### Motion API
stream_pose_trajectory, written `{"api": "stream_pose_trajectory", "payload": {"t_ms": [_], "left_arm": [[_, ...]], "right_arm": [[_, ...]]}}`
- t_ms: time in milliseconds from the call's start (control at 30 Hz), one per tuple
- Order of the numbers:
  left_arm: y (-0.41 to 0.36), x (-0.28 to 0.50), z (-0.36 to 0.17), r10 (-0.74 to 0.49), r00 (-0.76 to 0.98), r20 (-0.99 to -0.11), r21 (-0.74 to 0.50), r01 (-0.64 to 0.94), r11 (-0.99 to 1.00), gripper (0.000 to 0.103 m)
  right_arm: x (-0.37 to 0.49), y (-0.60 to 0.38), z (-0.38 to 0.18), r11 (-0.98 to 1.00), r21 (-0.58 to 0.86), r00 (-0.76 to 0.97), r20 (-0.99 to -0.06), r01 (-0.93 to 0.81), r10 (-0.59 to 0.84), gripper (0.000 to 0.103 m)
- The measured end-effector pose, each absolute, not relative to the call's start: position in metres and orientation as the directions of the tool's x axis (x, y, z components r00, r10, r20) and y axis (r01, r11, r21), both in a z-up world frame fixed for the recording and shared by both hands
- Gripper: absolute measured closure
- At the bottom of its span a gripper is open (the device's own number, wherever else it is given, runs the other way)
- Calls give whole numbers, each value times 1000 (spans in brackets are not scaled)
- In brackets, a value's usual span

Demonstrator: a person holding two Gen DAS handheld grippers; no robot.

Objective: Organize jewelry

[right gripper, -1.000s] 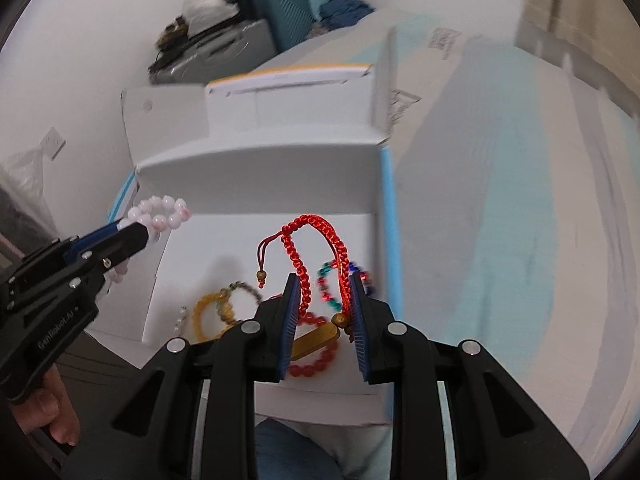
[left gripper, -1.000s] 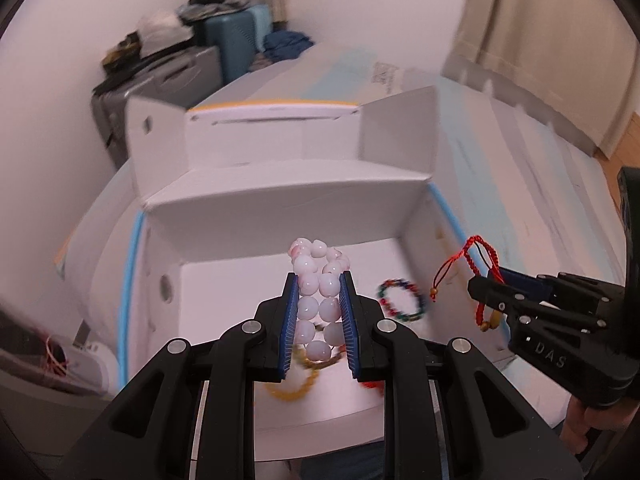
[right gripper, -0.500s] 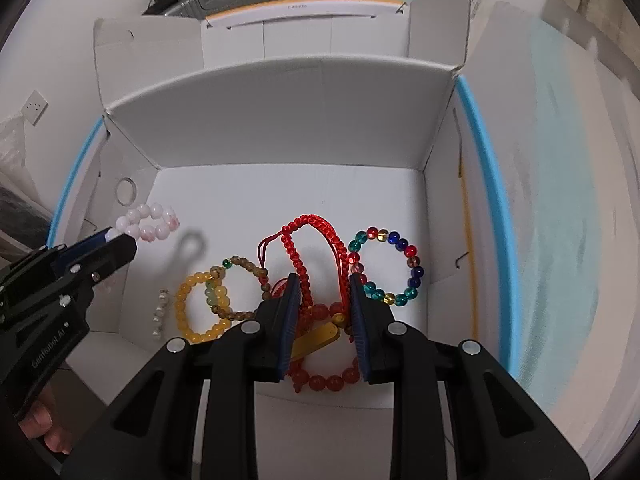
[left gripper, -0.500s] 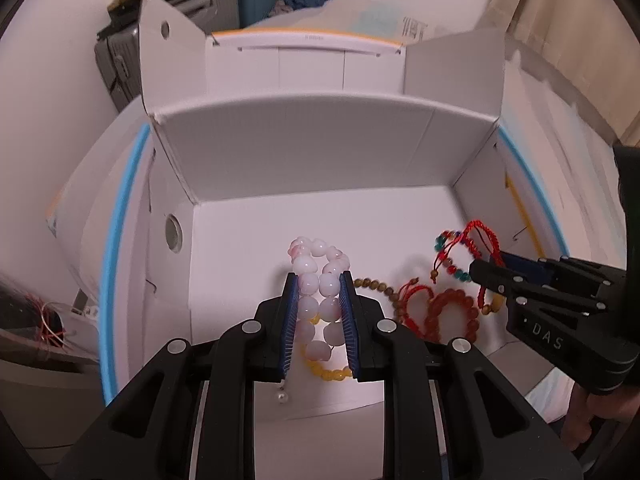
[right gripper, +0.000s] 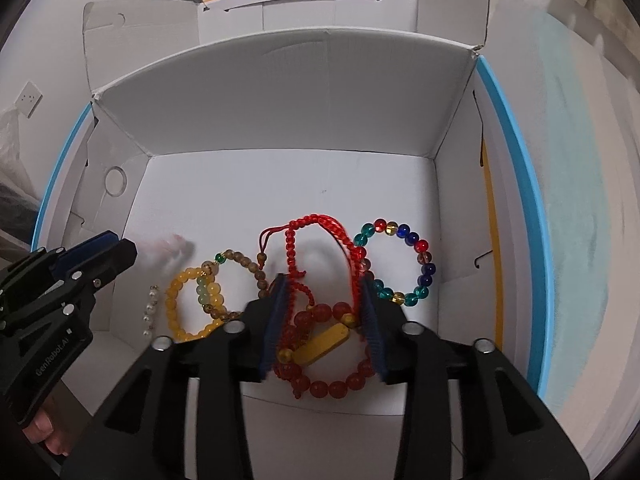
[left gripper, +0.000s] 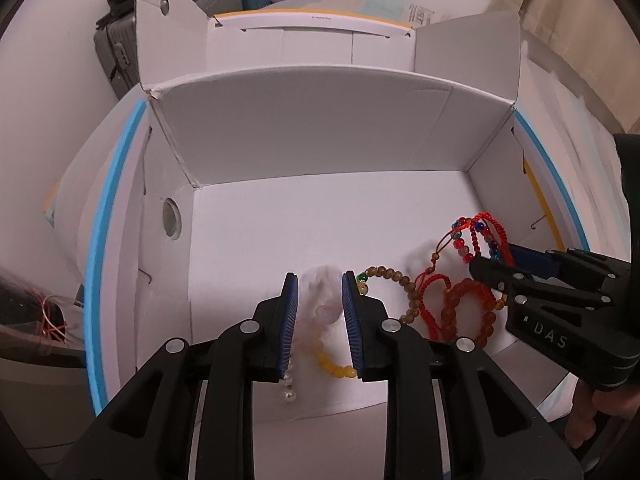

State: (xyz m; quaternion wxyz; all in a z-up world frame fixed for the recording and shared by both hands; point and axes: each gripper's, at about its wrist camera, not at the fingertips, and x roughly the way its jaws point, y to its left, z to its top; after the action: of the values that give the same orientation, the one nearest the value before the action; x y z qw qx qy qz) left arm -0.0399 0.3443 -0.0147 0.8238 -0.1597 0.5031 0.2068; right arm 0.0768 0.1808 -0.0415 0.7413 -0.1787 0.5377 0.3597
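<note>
Both grippers point down into an open white cardboard box. The jaws of my left gripper are opening, and a pale pink bead bracelet shows as a blur between the pads, dropping free. My right gripper is also opening its jaws. The red braided cord bracelet with its gold bar sits loose between them, over the box floor.
On the box floor lie a yellow bead bracelet, a brown bead bracelet, a multicoloured glass bracelet, a red bead bracelet and a short pearl strand. Suitcases stand behind the box.
Both grippers have come down into the box. Their jaws have parted: the pink bracelet has slipped from the left pads and the red cord bracelet hangs loose in the wider right jaws.
</note>
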Motion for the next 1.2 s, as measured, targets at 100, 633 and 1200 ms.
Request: {"api": "stream_pose_trajectory", "payload": {"t_ms": [100, 633, 1200], "left_arm": [[343, -43, -6, 199, 420, -885, -48, -509, 860, 77], [342, -87, 39, 302, 491, -817, -32, -561, 827, 17], [300, -134, 71, 319, 584, -747, -57, -533, 844, 6]], "right_arm": [[74, 182, -40, 677, 113, 173, -924, -727, 341, 49], [55, 170, -7, 633, 148, 192, -879, -759, 436, 10], [2, 105, 46, 670, 88, 375, -772, -737, 514, 8]]}}
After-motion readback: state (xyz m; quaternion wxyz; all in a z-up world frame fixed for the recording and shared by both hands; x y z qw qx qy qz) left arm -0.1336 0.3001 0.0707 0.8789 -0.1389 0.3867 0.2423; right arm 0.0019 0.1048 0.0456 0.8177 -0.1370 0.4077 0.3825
